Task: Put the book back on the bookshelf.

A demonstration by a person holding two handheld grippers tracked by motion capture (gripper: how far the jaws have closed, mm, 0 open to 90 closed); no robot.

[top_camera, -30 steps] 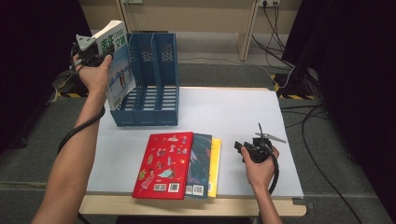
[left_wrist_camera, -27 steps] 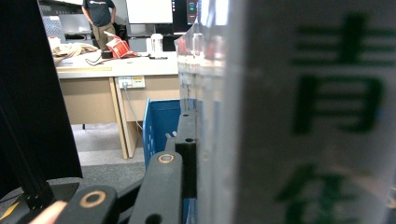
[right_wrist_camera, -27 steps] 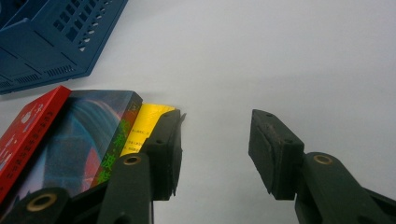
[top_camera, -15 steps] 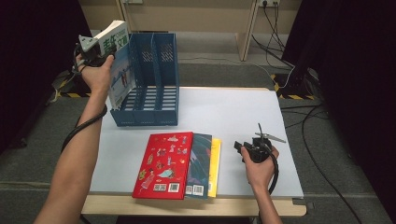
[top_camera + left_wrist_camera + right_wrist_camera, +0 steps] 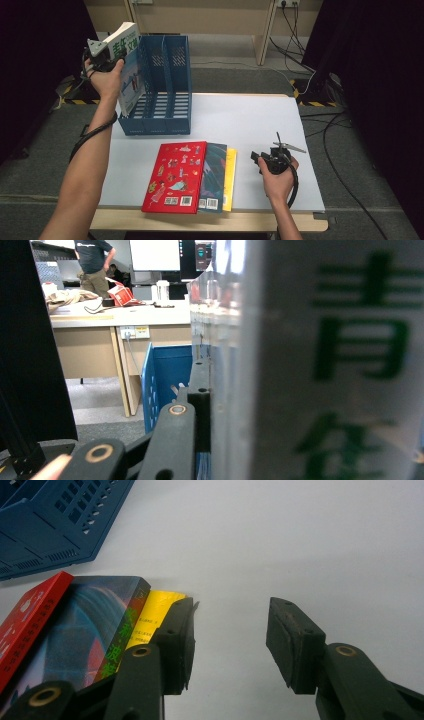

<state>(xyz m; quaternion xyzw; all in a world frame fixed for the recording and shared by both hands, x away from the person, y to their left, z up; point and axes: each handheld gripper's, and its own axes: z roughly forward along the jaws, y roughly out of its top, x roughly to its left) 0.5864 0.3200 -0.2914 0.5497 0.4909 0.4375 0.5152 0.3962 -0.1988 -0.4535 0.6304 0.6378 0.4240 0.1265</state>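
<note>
Three books lie stacked and fanned on the white table [image 5: 260, 120], just in front of a blue three-slot file rack [image 5: 165, 90]: a red book [image 5: 172, 177] on top, a dark teal book [image 5: 215, 175] under it, a yellow book [image 5: 230, 175] lowest. A fourth, a white book with green lettering [image 5: 127, 65], is held upright in the air at the rack's left end, above and just outside its leftmost slot. The left gripper [image 5: 102, 55] pinches this book near its top edge; in the left gripper view one black jaw presses flat against the cover, though the far jaw is hidden. The right gripper [image 5: 230, 640] rests low, to the right of the stack, jaws spread and empty. Risk, as a judgement: the book hangs tilted from a high grip, so lowering it could catch the rack's left wall or a divider and twist it loose.
</note>
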